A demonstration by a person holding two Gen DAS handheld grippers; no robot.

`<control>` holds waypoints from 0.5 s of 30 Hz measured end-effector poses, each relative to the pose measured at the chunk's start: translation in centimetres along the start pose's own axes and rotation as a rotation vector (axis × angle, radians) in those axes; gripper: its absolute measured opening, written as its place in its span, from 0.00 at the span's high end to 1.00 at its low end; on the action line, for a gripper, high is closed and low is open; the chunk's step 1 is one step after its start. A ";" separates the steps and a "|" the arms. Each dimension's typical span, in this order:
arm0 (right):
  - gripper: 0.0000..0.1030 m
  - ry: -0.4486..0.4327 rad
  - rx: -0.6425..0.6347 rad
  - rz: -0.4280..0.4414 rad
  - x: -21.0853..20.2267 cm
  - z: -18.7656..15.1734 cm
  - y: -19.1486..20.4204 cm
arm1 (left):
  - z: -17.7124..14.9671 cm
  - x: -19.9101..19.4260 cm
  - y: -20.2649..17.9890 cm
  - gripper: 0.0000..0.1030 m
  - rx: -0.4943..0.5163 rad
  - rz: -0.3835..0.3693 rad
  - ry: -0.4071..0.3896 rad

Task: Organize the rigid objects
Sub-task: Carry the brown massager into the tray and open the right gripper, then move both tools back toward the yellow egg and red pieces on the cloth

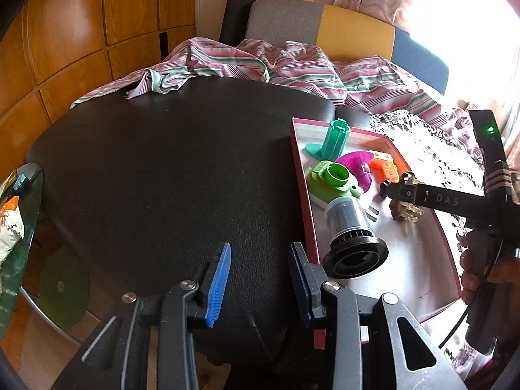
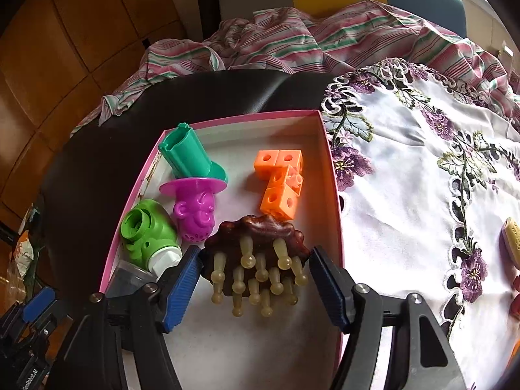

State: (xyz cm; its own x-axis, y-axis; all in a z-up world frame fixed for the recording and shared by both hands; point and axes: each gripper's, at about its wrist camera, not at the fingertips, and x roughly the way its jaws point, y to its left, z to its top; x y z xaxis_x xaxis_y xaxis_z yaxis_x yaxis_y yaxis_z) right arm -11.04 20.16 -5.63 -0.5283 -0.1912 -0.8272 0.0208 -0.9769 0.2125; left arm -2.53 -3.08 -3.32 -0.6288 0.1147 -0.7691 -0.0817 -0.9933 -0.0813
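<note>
A pink-rimmed box (image 2: 227, 120) holds a teal tube stand (image 2: 188, 156), a purple face mould (image 2: 195, 208), a green piece (image 2: 146, 230) joined to a clear cylinder with a black cap (image 1: 351, 227), and orange linked cubes (image 2: 281, 182). A brown massager (image 2: 256, 234) with pale knobbed prongs lies in the box between the fingers of my right gripper (image 2: 256, 253). Its blue pads stand beside the massager, with a small gap on the right. My left gripper (image 1: 261, 250) hovers open over the black leather surface (image 1: 162, 162), left of the box (image 1: 299, 169), with nothing between its fingers.
A white cloth embroidered with purple flowers (image 2: 406, 162) lies right of the box, with a yellowish object (image 2: 512, 240) at its right edge. Striped pink fabric (image 2: 292, 42) is bunched at the back. A glass table (image 1: 26, 227) stands low at the left.
</note>
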 end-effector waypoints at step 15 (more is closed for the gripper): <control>0.24 -0.047 -0.007 0.013 -2.4 -0.3 -0.3 | -0.1 -1.0 0.0 0.56 0.004 0.003 -0.023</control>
State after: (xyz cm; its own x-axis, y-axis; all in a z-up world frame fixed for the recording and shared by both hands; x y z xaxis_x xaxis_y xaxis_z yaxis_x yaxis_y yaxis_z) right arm -9.50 20.86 -3.85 -0.5675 -0.1998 -0.7988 0.0339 -0.9750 0.2198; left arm -1.78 -3.16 -2.58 -0.6463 0.1120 -0.7548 -0.0831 -0.9936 -0.0763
